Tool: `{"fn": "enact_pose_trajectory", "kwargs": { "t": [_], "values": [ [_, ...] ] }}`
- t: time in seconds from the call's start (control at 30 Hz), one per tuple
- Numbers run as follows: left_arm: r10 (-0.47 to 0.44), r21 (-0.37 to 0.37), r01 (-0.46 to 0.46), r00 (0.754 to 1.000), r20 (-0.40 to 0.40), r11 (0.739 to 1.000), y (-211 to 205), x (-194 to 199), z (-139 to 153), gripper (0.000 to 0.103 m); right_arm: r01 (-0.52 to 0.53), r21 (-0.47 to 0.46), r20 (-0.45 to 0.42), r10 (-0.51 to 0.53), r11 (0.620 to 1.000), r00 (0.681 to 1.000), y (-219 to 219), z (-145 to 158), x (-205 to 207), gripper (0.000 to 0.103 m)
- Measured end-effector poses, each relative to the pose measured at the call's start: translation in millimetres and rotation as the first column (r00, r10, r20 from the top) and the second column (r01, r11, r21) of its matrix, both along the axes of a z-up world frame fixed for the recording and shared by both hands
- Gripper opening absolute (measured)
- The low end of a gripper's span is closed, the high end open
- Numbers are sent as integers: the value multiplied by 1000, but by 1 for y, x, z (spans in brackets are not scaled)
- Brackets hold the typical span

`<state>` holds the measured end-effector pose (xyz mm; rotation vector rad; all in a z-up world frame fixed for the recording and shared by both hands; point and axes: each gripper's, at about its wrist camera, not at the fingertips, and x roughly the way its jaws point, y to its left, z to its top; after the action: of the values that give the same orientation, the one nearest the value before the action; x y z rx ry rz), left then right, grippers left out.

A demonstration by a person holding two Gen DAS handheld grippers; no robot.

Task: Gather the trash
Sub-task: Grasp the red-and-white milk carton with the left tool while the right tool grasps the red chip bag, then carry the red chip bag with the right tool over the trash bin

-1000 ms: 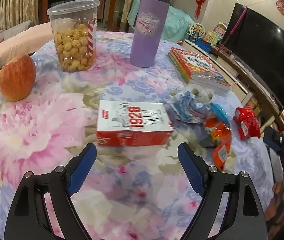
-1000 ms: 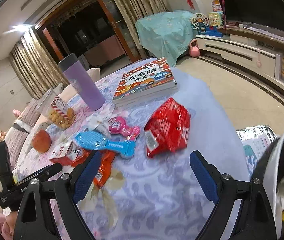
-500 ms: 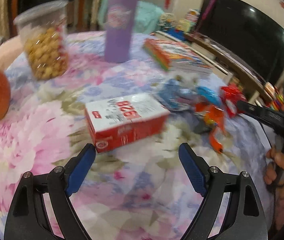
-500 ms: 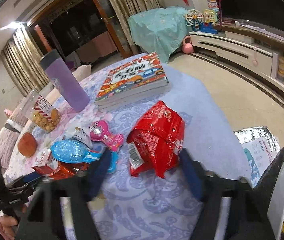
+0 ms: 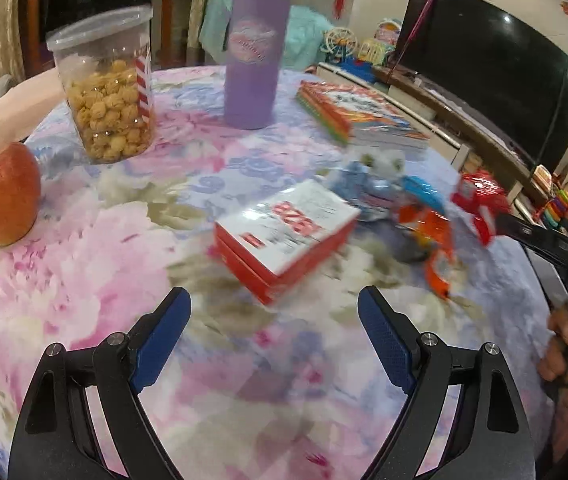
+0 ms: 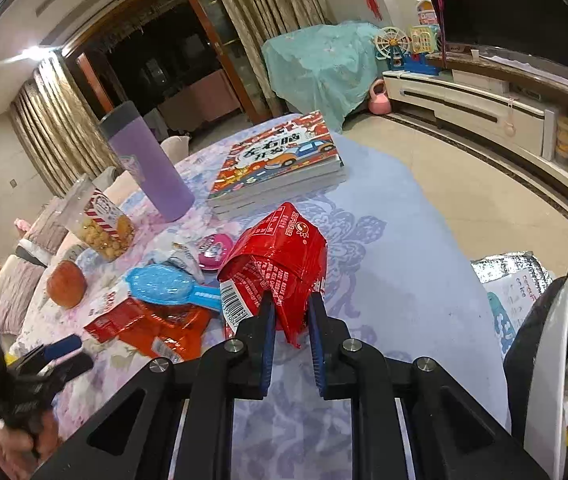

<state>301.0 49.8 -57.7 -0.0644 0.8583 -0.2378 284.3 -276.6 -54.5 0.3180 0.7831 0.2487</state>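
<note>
My right gripper (image 6: 289, 306) is shut on the near edge of a crumpled red snack wrapper (image 6: 280, 256) on the table; the wrapper also shows in the left wrist view (image 5: 477, 200). Other trash lies left of it: a blue wrapper (image 6: 164, 288), an orange wrapper (image 6: 164, 332), a pink wrapper (image 6: 214, 250) and a crumpled white one (image 6: 178, 256). My left gripper (image 5: 274, 312) is open and empty, just short of a red and white box (image 5: 285, 232). A white trash bin (image 6: 555, 360) stands at the right beside the table.
A purple tumbler (image 5: 254, 52), a clear jar of snacks (image 5: 108, 88), an apple (image 5: 2, 194) and a stack of books (image 5: 357, 114) stand on the floral tablecloth (image 5: 84, 264). The table edge drops off to the right, toward a TV cabinet (image 6: 483, 112).
My right gripper moved forward and closed from wide open onto the red wrapper. My left gripper shifted, so the red and white box now sits turned and further right in view.
</note>
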Motion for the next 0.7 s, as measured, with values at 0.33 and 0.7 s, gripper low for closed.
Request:
{"fn": "enact_pose_trajectory", "kwargs": {
  "t": [0.33, 0.7],
  "values": [
    [-78, 55, 78, 997, -12, 995, -6, 30, -12, 91, -16, 39, 0, 16, 999, 1000, -2, 3, -24, 15],
    [-61, 13, 61, 998, 24, 998, -7, 4, -5, 58, -24, 71, -3, 24, 997, 1000, 1, 0, -55, 15]
  ]
}}
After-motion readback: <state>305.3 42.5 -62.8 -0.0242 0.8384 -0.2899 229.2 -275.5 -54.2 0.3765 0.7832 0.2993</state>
